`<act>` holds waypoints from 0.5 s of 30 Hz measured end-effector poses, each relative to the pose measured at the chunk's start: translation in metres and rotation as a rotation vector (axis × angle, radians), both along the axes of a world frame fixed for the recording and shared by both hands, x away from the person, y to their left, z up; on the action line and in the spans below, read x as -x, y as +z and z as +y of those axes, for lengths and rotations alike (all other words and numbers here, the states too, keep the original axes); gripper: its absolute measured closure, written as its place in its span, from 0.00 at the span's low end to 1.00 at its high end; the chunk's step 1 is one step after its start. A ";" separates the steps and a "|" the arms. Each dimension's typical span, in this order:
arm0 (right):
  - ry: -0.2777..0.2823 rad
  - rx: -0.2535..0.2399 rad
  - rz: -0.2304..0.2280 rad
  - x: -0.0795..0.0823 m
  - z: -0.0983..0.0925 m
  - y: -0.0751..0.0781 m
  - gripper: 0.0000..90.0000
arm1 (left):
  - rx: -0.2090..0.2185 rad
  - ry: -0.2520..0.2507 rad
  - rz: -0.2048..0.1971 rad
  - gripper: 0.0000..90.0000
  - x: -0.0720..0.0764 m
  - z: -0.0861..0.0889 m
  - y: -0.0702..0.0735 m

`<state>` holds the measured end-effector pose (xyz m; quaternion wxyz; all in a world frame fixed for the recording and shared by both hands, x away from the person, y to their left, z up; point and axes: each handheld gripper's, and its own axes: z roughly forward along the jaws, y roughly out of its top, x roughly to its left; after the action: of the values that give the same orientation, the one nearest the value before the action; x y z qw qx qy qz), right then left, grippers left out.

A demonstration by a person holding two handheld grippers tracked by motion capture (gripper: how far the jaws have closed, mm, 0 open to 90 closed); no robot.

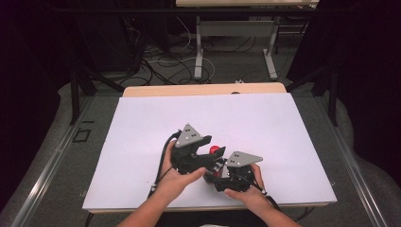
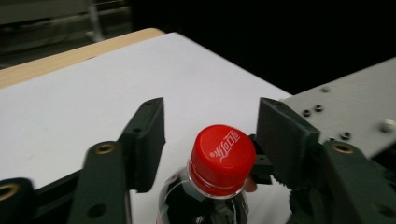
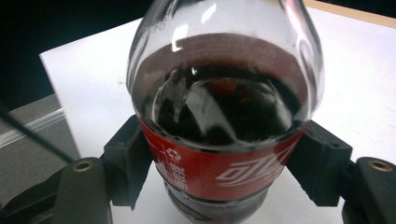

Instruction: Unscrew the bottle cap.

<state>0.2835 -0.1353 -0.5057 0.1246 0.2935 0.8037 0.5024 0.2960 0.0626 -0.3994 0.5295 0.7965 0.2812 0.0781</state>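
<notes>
Nearest the person, at the front edge of the white counter [image 1: 142,156], the right hand-held gripper [image 3: 219,163] is clamped on the cola bottle [image 3: 219,116]. Its two black jaws press the red label band from either side, low on the body, and the bottle stands upright between them.

Just beyond, the left hand-held gripper [image 2: 210,140] is poised around the red cap [image 2: 223,156]. Its jaws stand apart with the cap between them; a clear gap shows on one side, while the other jaw looks very near the cap, and contact cannot be confirmed. In the high view the two tools sit close together, the left hand-held gripper [image 1: 191,153] slightly farther out than the right hand-held gripper [image 1: 234,172], with the red cap [image 1: 215,150] peeking between them.

The bottle holds dark liquid up to its shoulder, so it likely has real weight and will slosh if tipped. Its clear plastic wall is smooth and rounded, probably slippery and somewhat springy under pressure; the label band, where the body runs straight, seems the safest place to hold. The cap is small, stiff and ribbed at the edge, offering better purchase for a twist, provided the jaws close squarely on its sides.

Farther off the counter lies bare, ending in a wooden edge [image 1: 203,89], with floor cables [image 1: 161,61] beyond.
</notes>
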 end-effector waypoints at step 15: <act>0.182 -0.002 -0.022 0.011 0.012 0.002 0.32 | -0.004 -0.486 0.001 0.60 -0.019 0.025 -0.006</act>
<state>0.2724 -0.1230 -0.5039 0.0868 0.2138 0.8251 0.5158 0.3155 0.0877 -0.4058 0.5310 0.8419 0.0813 -0.0512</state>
